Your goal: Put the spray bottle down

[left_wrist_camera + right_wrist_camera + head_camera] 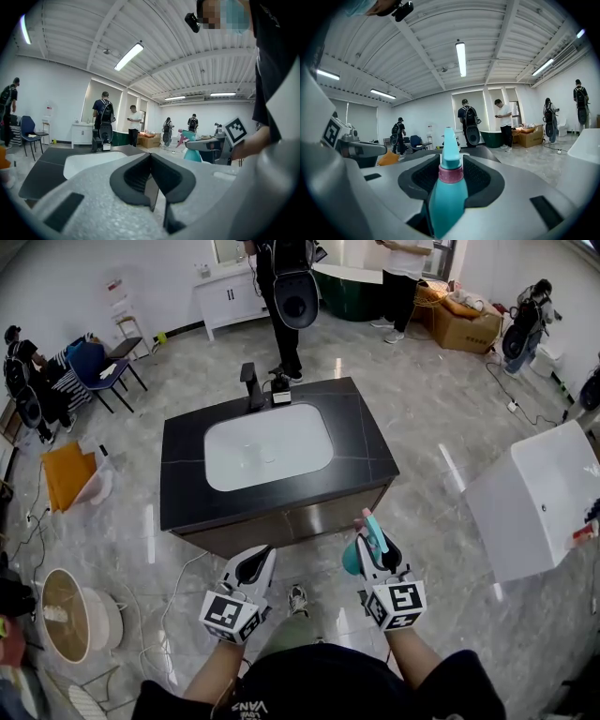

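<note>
The right gripper [451,163] has its jaws pinching a teal plastic spray bottle [446,201], base hidden at lower centre; the left gripper [151,157] has its jaws pressed together.

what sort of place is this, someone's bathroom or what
Likely a large workshop or showroom hall, not a home: a black sink counter standing alone mid-room, a loose white basin unit nearby, a cardboard box behind.

White letters stand upside down on the hem of the person's dark shirt [319,681] in the head view, too small to read surely. No other text, label or number is legible.
</note>
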Motion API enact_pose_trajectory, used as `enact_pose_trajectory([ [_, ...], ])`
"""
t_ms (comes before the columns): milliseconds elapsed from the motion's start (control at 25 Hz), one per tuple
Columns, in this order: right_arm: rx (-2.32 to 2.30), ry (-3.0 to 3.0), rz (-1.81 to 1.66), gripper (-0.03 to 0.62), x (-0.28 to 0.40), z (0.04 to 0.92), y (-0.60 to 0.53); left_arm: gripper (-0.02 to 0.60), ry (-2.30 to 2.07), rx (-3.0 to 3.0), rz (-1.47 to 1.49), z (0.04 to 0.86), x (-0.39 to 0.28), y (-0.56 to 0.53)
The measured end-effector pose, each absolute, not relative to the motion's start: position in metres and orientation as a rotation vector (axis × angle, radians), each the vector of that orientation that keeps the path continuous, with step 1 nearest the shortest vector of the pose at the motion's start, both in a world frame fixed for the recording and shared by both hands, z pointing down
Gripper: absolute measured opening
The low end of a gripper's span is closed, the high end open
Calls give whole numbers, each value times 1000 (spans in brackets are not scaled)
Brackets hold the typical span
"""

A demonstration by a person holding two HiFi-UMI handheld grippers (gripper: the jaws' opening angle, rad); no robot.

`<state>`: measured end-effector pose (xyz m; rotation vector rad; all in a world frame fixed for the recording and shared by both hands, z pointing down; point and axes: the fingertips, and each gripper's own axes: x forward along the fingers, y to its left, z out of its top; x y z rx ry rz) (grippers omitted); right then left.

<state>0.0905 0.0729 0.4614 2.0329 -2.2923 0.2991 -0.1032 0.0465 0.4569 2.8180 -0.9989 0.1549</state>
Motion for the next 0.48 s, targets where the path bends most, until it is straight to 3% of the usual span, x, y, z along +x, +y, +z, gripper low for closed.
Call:
enact_pose_trajectory([
  [480, 2133, -2217, 286, 155, 97, 458, -35, 11, -910, 2862, 158, 451, -100, -72],
])
